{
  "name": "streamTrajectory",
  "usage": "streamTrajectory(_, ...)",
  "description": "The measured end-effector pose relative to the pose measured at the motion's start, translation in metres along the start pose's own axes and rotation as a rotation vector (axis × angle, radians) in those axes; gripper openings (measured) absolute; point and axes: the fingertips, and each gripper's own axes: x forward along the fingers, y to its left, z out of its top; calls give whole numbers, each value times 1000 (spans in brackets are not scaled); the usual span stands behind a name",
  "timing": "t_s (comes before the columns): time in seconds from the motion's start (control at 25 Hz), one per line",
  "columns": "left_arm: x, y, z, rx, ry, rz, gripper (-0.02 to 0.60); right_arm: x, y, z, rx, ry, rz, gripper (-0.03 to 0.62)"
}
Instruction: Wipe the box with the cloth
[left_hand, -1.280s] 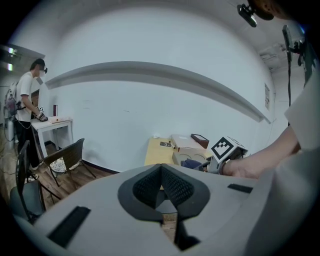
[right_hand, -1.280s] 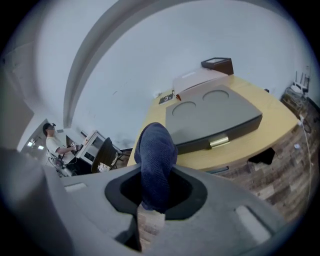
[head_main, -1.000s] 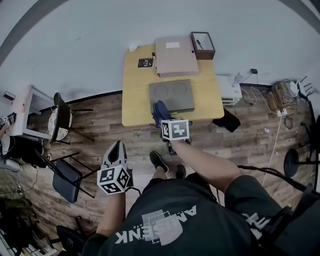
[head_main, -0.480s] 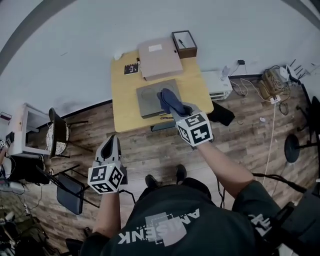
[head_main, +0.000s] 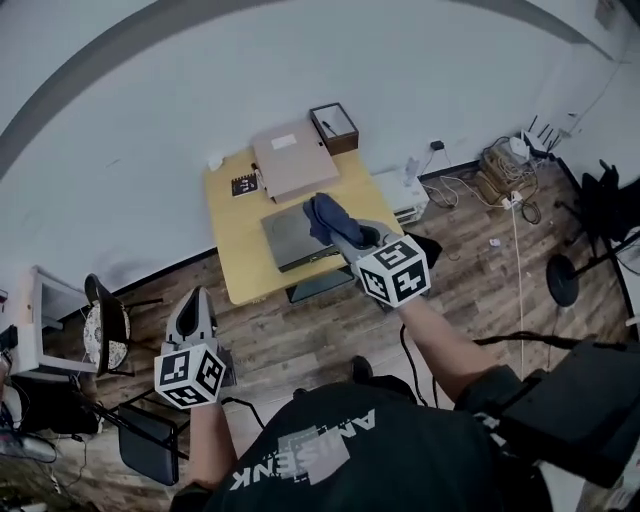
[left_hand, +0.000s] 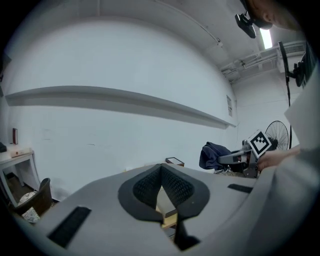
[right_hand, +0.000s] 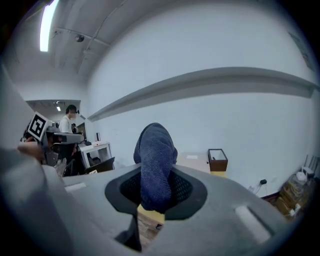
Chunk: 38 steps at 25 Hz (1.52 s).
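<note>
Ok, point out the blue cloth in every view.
Head view: cloth upper centre, at the grey box's right end.
Left gripper view: cloth right of centre, held up.
Right gripper view: cloth dead centre, clamped between the jaws.
Shared landmark: the open brown tray, in all three.

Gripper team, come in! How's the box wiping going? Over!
Right gripper shut on cloth, above grey box. Left gripper shut, empty, over floor. Nothing blocking.

Two grippers (head_main: 193, 297) (head_main: 338, 228), one cloth (head_main: 322, 211), three boxes (head_main: 288, 240) (head_main: 290, 158) (head_main: 333, 127), one table (head_main: 229, 245)
</note>
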Motion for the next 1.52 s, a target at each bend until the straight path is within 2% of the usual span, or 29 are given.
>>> streamTrajectory(0.08,-2,7,10,-10,-4,1,2,-3,5,13,-20,-21,-16,76)
streamTrajectory(0.24,0,17,28,43,-5,7,2,-4,15,44,26,-68,25,75)
streamTrajectory(0.32,1,25,30,44,8,0,2,-7,18,55,36,-89,31,75)
streamTrajectory(0.48,10,24,38,52,12,-12,2,-21,9,71,13,-107,5,75)
streamTrajectory(0.88,25,9,52,118,5,-10,2,-26,-5,69,66,-98,-1,75)
streamTrajectory(1.52,41,-4,46,109,4,11,2,-20,-33,74,49,-110,-1,75)
